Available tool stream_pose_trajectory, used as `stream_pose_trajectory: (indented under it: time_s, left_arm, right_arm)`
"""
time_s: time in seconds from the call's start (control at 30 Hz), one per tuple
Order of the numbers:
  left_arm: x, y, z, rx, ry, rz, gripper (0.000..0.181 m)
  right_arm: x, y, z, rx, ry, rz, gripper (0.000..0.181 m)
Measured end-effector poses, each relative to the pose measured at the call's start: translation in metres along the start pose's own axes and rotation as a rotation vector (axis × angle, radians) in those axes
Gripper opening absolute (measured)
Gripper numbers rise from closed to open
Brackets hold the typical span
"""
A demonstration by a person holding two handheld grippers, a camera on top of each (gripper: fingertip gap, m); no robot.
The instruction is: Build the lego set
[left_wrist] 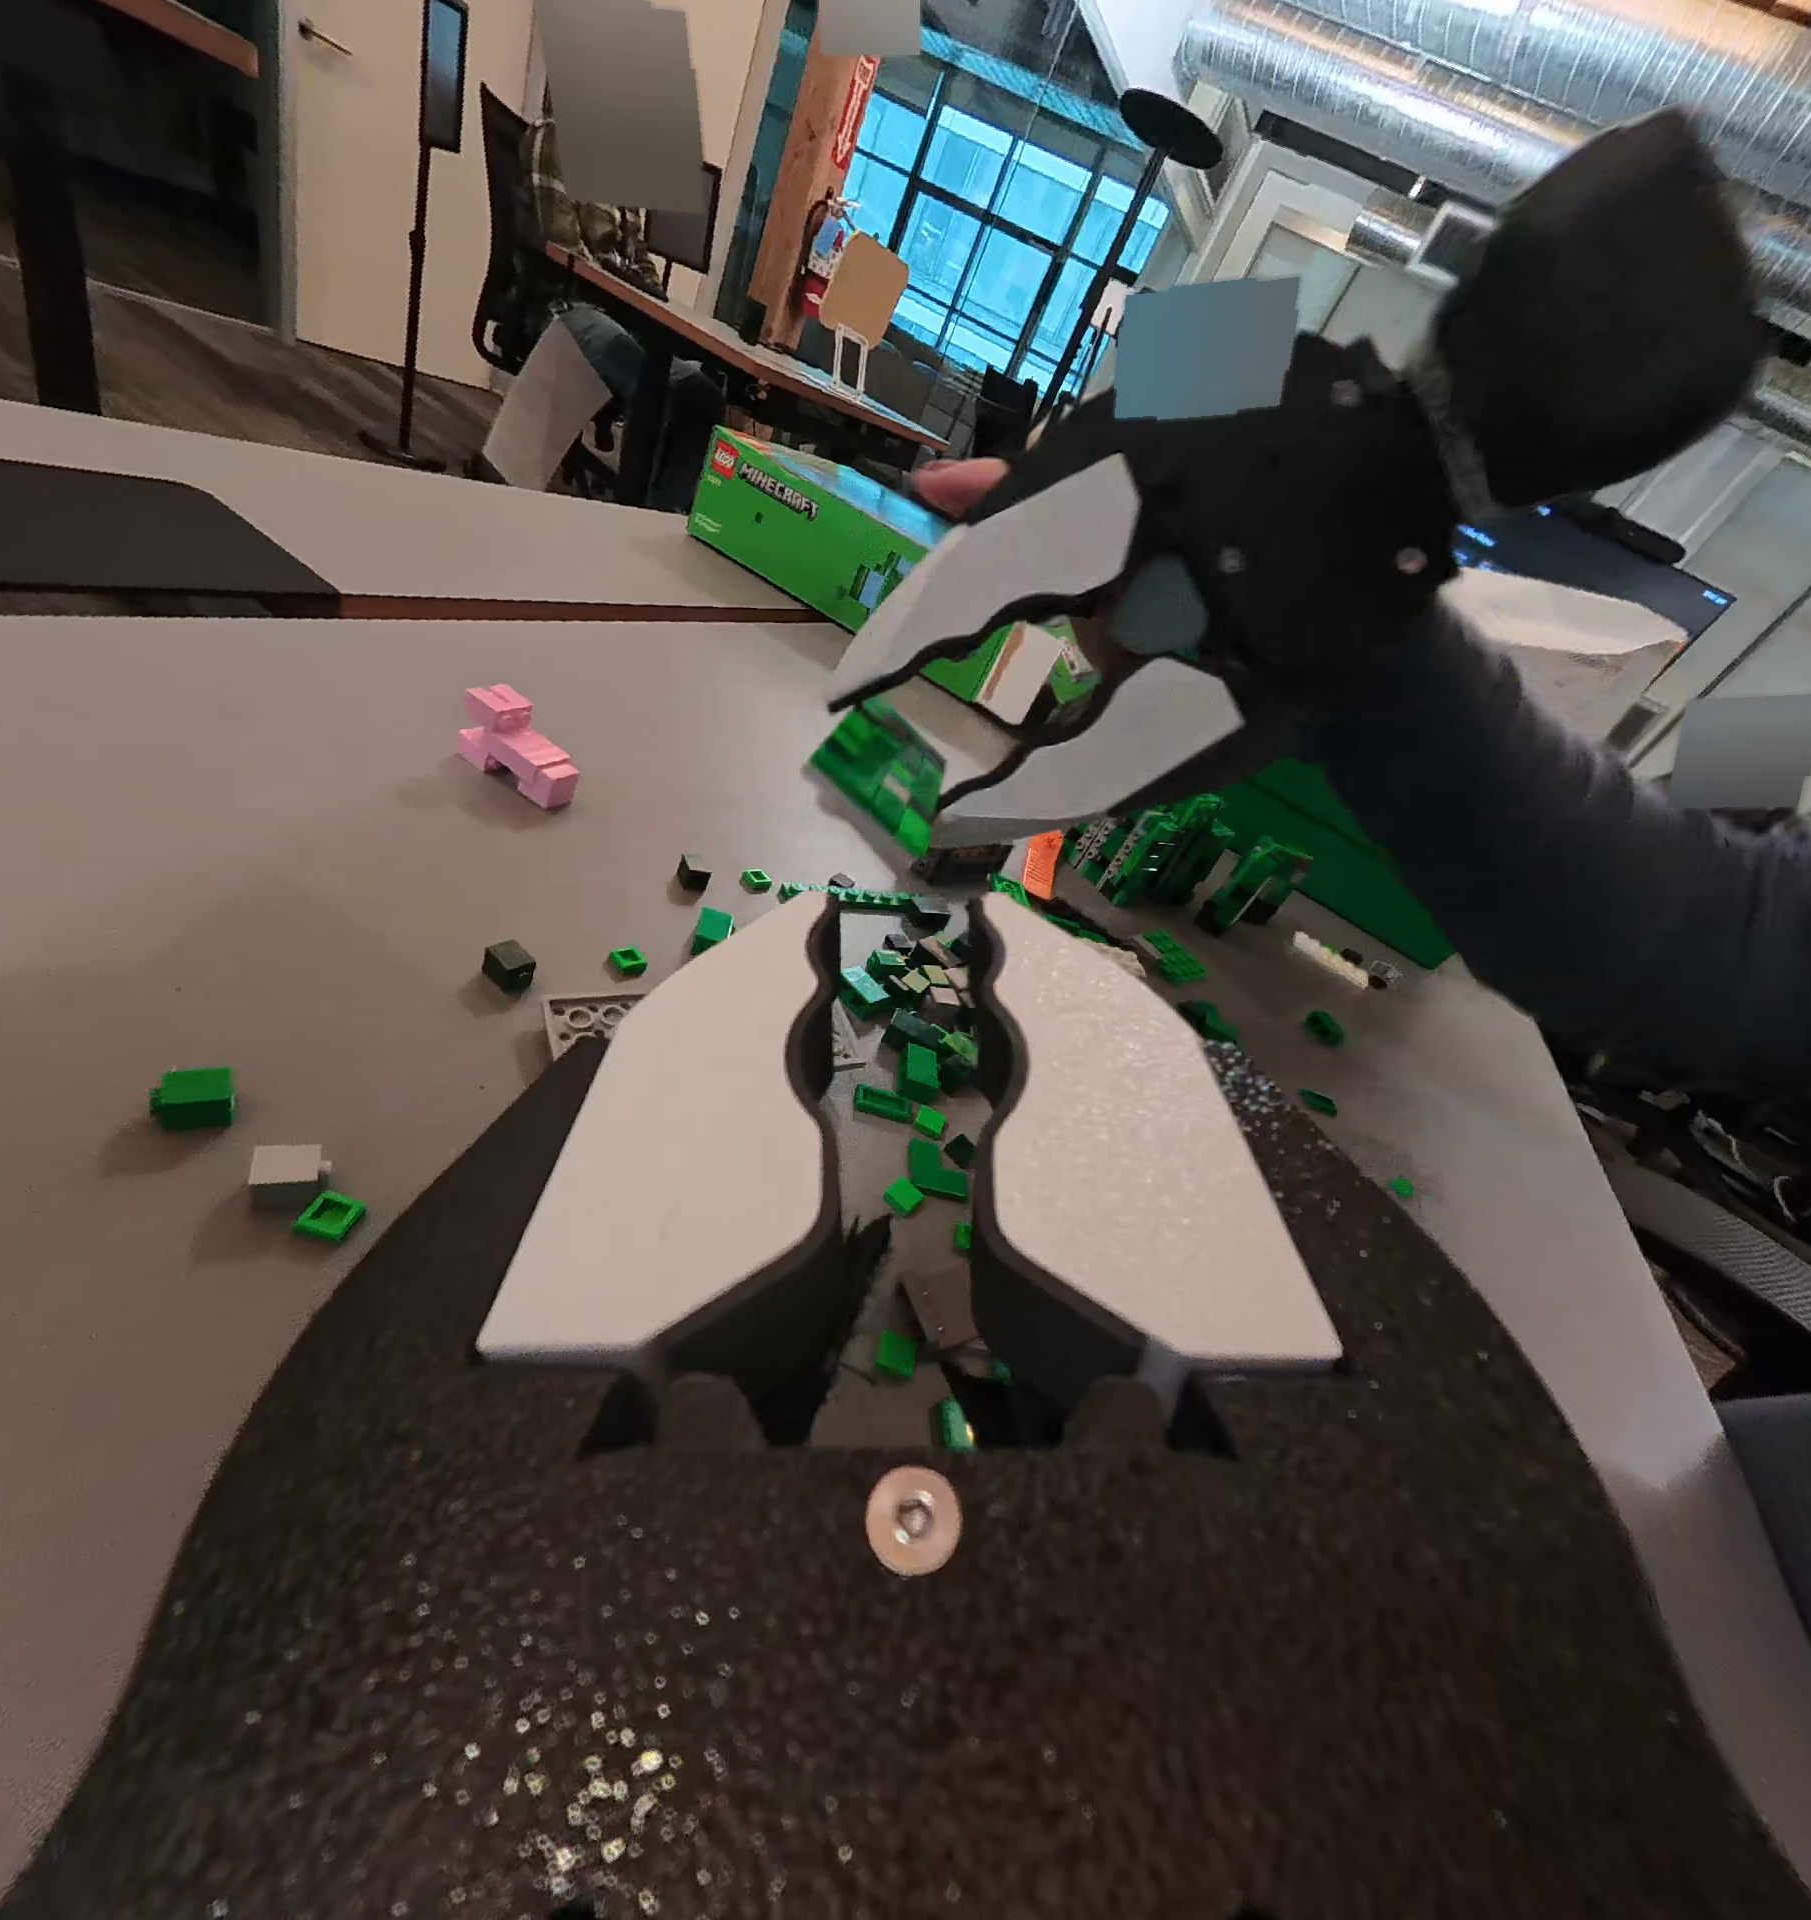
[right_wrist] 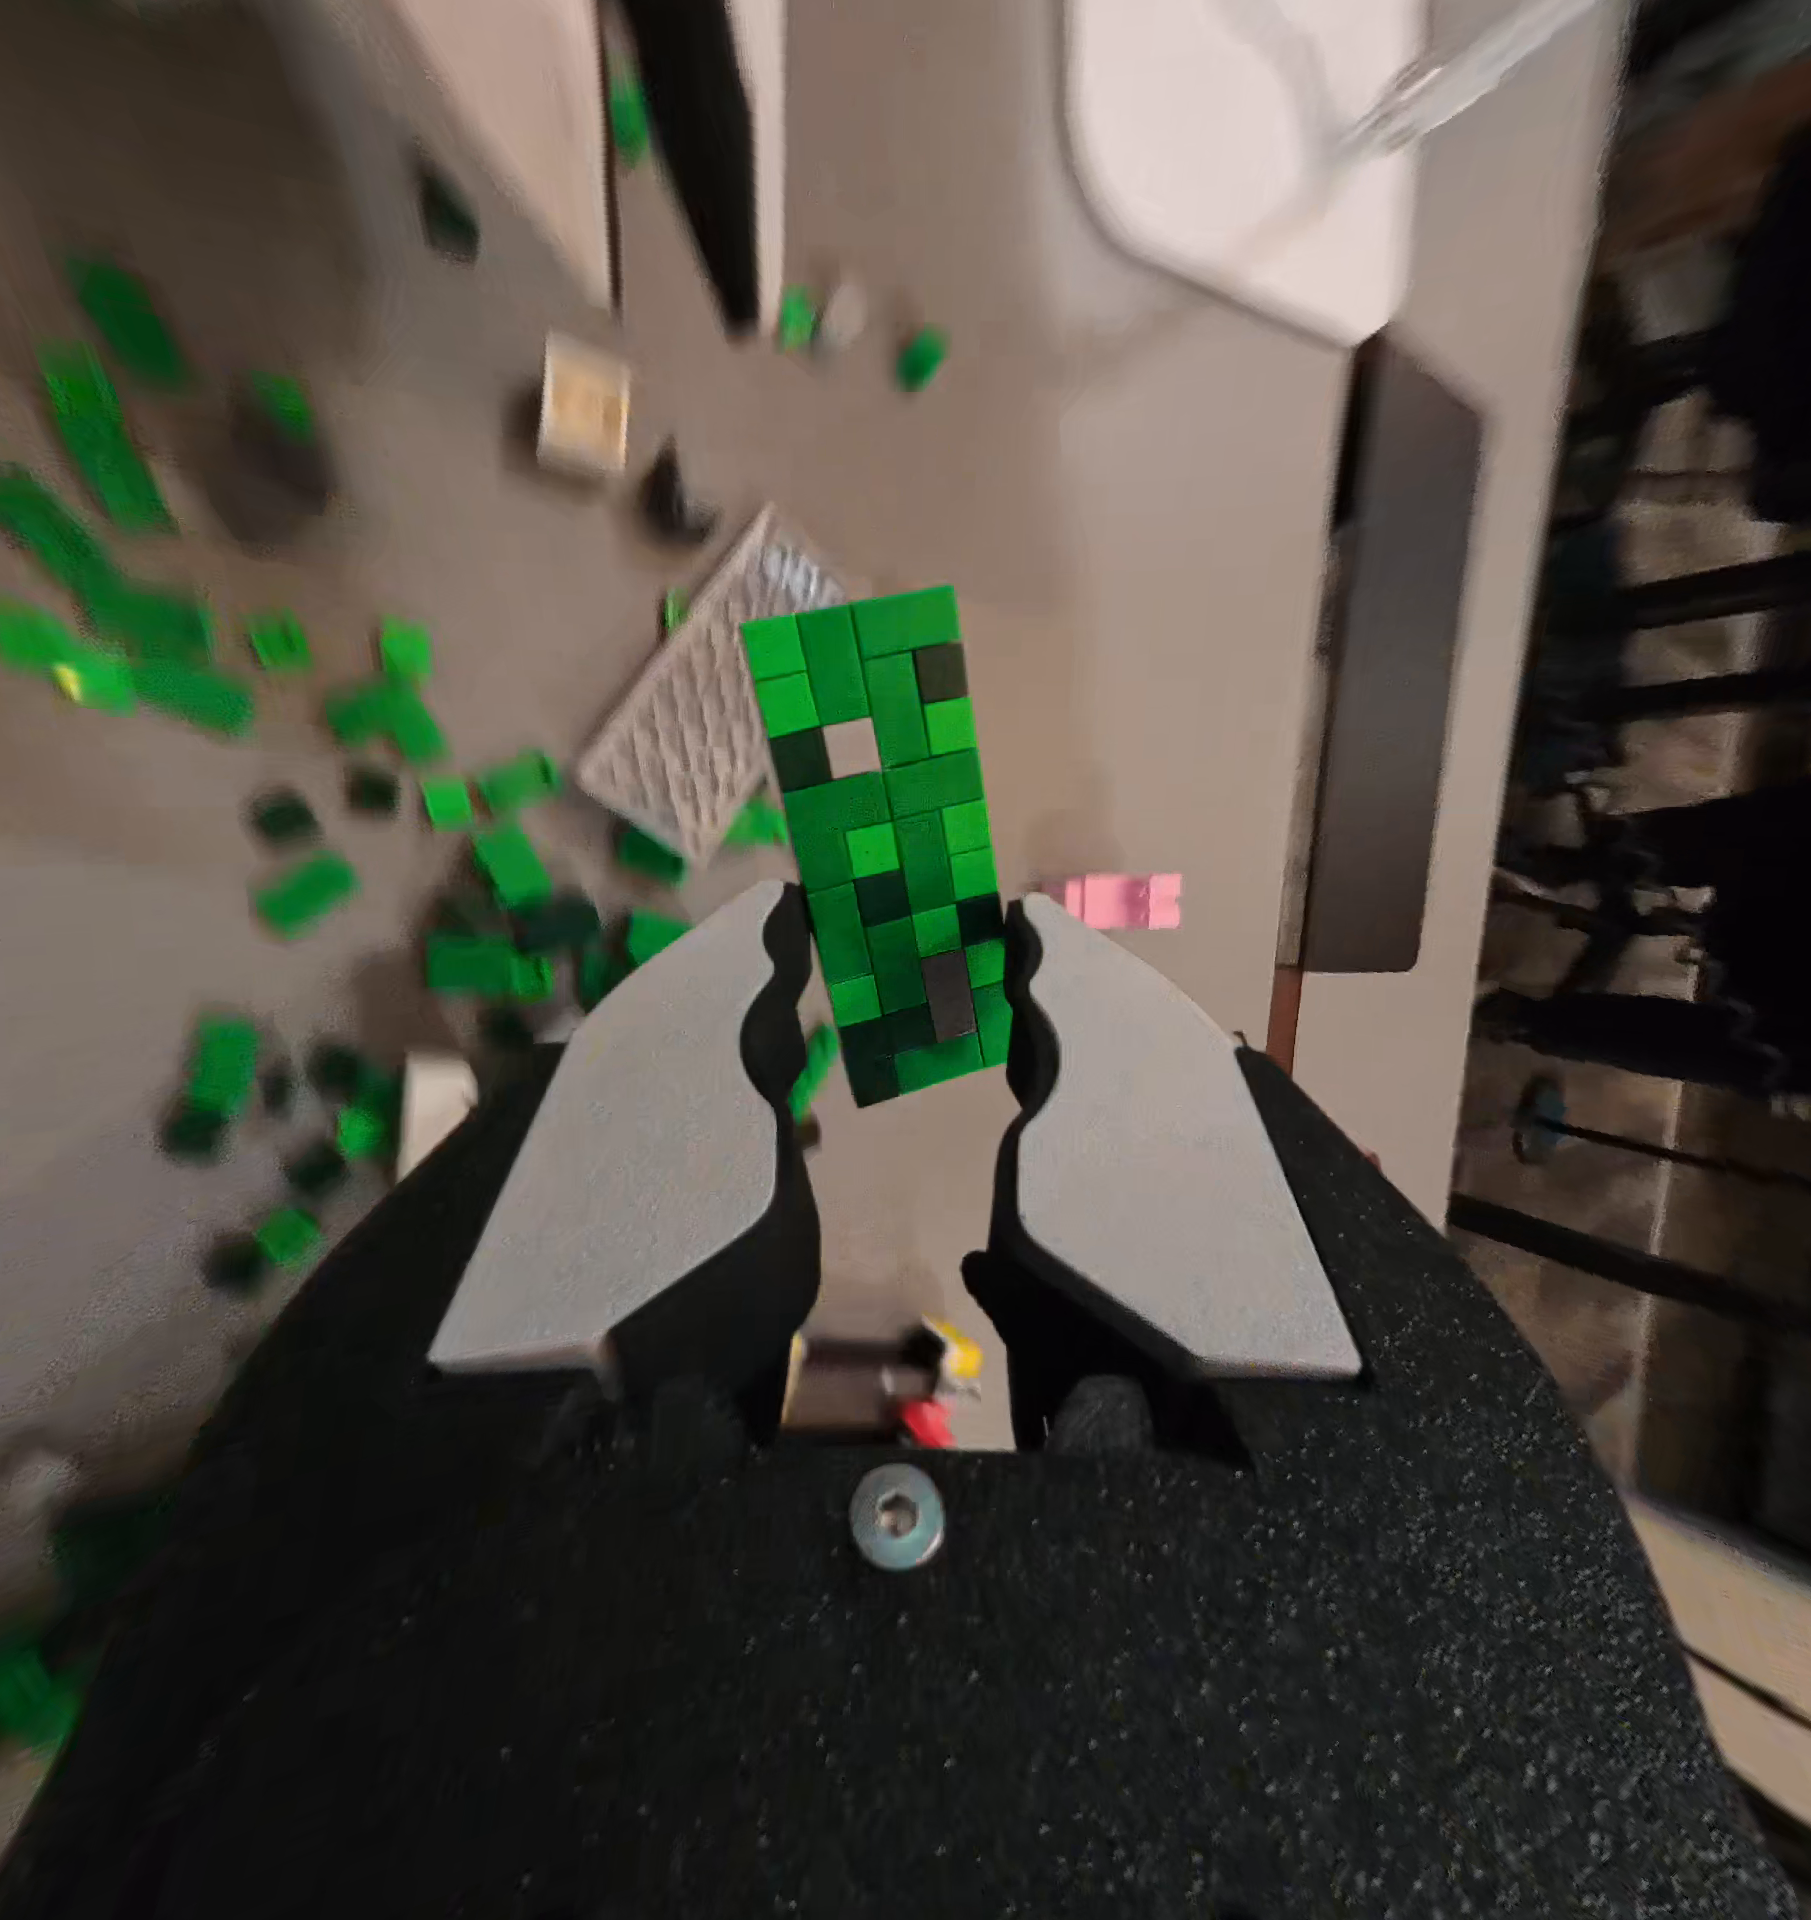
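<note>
1. The right tongs pinch a flat green panel made of many small green and dark tiles. Both fingers press on its long edges. One little square in the panel is a hole.
2. The panel sticks out past the tips toward 12 o'clock and leans a bit to the left.
3. From the left wrist view, the right tongs are up in the air at 1 o'clock, above the table. A dark sleeve goes off toward 3 o'clock.
4. The left tongs hold nothing. Their fingers stand a little apart, with a thin gap between them.
5. Through that gap, a heap of loose green pieces lies on the table, right under the left tongs.
6. More bits lie around: a green brick and a grey brick at 9 o'clock, and a grey plate just left of the left tongs.
7. A pink pig made of bricks stands at 11 o'clock, well apart from the heap.
8. A green box lies at the far end of the table at 12 o'clock.
9. Some built green parts stand at 2 o'clock, below the sleeve.
10. The right wrist view is blurry, so the small pieces there are hard to tell apart.
</note>
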State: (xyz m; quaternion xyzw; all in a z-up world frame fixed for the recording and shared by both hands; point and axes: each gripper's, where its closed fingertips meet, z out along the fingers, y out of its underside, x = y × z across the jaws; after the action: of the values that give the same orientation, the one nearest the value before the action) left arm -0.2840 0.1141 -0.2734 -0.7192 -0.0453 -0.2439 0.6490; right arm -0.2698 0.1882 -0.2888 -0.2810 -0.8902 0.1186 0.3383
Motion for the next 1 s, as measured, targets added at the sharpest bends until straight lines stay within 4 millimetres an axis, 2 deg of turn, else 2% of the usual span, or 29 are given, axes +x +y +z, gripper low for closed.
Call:
stream_pose_trajectory:
  time_s: [0.1,0.17,0.27,0.37,0.57,0.63,0.73,0.87,1.0]
  left_arm:
    - [0.001,-0.002,0.000,0.015,0.009,-0.004,0.027]
    - [0.002,-0.002,0.000,0.023,0.018,-0.005,0.031]
    - [0.005,-0.002,0.000,0.027,0.044,-0.011,0.035]
    - [0.007,-0.003,0.001,0.035,0.065,-0.017,0.043]
    - [0.018,0.003,0.009,0.008,0.119,-0.035,0.082]
    - [0.021,0.007,0.012,-0.017,0.122,-0.026,0.088]
    - [0.023,0.012,0.015,-0.049,0.115,-0.016,0.088]
    - [0.020,0.014,0.017,-0.061,0.082,-0.022,0.078]
    - [0.015,0.016,0.018,-0.075,0.067,-0.063,0.076]
  right_arm:
    - [-0.015,-0.034,-0.006,0.185,0.088,0.175,0.035]
    - [-0.024,-0.042,-0.005,0.239,0.142,0.246,0.035]
    - [-0.030,-0.037,-0.003,0.245,0.223,0.309,0.035]
    - [-0.026,-0.023,-0.003,0.221,0.333,0.308,0.035]
    - [-0.025,-0.011,-0.002,0.205,0.531,0.252,0.035]
    - [-0.027,-0.011,-0.002,0.188,0.587,0.189,0.035]
    - [-0.027,-0.012,0.000,0.182,0.647,0.115,0.035]
    - [-0.028,-0.019,-0.002,0.221,0.672,0.092,0.035]
    - [-0.029,-0.027,-0.007,0.270,0.706,0.068,0.035]
